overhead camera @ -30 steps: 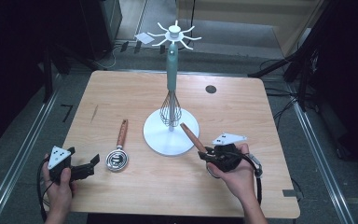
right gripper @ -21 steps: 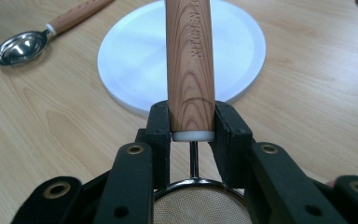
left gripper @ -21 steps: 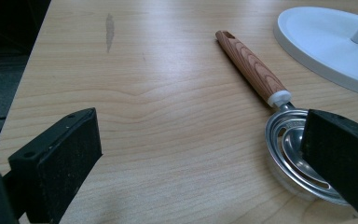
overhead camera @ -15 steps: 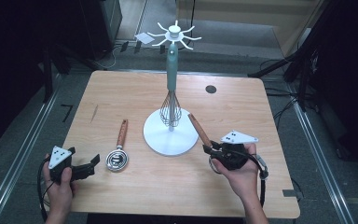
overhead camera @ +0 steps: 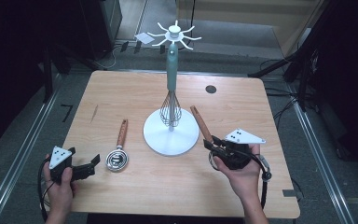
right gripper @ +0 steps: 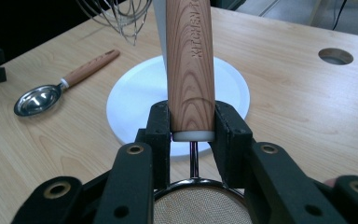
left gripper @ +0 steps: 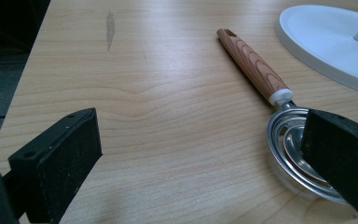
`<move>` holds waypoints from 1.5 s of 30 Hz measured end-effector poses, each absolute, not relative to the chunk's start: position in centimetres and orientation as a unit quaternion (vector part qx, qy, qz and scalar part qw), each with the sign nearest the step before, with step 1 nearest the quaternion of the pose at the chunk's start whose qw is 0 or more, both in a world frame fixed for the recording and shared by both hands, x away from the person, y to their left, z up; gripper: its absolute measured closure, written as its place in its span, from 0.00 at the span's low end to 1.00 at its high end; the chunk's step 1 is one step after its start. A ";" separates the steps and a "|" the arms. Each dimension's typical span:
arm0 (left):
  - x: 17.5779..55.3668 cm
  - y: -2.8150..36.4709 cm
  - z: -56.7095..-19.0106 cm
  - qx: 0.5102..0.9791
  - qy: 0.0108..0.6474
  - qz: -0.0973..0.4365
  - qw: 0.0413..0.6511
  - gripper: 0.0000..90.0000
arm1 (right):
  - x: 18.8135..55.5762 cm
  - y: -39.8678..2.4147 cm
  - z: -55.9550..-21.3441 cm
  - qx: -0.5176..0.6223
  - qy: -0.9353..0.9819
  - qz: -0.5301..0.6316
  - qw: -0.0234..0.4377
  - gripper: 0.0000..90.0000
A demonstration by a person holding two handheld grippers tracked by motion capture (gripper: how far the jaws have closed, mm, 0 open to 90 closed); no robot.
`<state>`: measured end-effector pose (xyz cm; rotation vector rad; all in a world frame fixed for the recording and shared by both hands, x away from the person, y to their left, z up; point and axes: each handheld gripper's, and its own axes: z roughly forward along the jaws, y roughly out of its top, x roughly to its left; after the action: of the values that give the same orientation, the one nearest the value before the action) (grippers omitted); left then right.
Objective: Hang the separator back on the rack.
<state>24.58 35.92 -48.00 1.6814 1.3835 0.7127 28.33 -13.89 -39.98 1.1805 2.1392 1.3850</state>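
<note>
My right gripper (overhead camera: 213, 145) is shut on the wooden handle (right gripper: 189, 56) of a mesh strainer (right gripper: 200, 205), gripping just above its white collar. It holds the strainer above the table at the front right, and the handle (overhead camera: 200, 122) points away toward the white stand base (overhead camera: 170, 135). A wire whisk (overhead camera: 170, 112) hangs against the teal pole. My left gripper (overhead camera: 91, 163) rests open at the front left, nothing between its jaws. A metal scoop (left gripper: 284, 140) with a wooden handle (left gripper: 254, 67) lies just beyond its right jaw.
The stand's top carries several white hook arms (overhead camera: 175, 35). A round hole (overhead camera: 210, 88) sits in the table at the back right. Dark floor and metal rails surround the wooden table (overhead camera: 121, 93). The scoop (right gripper: 42, 95) lies left of the base.
My right gripper has lifted the strainer slightly and shifted right, and the handle now points more toward the stand. The left gripper and the scoop have stayed put.
</note>
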 end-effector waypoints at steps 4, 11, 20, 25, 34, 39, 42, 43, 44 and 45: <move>24.5 36.0 -48.0 0.665 0.552 0.284 0.415 0.00 | 28.1 -13.9 -39.6 0.417 0.742 0.496 0.173 0.79; 24.4 35.9 -48.1 0.666 0.551 0.286 0.413 0.00 | 27.9 -13.9 -38.9 0.415 0.729 0.511 0.187 0.79; 24.4 35.8 -48.1 0.667 0.551 0.286 0.412 0.00 | 27.9 -13.3 -38.0 0.410 0.716 0.532 0.190 0.79; 24.4 35.8 -48.1 0.667 0.551 0.286 0.411 0.00 | 27.9 -12.9 -37.4 0.403 0.708 0.544 0.200 0.79; 24.3 35.8 -48.1 0.666 0.552 0.287 0.411 0.00 | 27.9 -12.4 -36.7 0.395 0.696 0.557 0.221 0.79; 24.3 35.8 -48.1 0.666 0.551 0.288 0.411 0.00 | 27.9 -12.1 -36.3 0.392 0.689 0.565 0.228 0.79; 24.3 35.8 -48.1 0.666 0.552 0.288 0.411 0.00 | 27.9 -11.9 -36.1 0.391 0.685 0.569 0.233 0.80; 24.3 35.8 -48.1 0.667 0.551 0.288 0.411 0.00 | 27.9 -11.9 -36.0 0.390 0.684 0.571 0.233 0.80; 24.3 35.8 -48.1 0.667 0.551 0.288 0.410 0.00 | 27.9 -11.9 -36.0 0.390 0.682 0.573 0.234 0.79; 24.3 35.8 -48.1 0.667 0.551 0.288 0.410 0.00 | 27.9 -11.8 -35.9 0.391 0.681 0.573 0.235 0.79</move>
<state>24.34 35.79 -48.13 1.6800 1.3881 0.7245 27.88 -11.81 -35.93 1.0719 1.8686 1.5729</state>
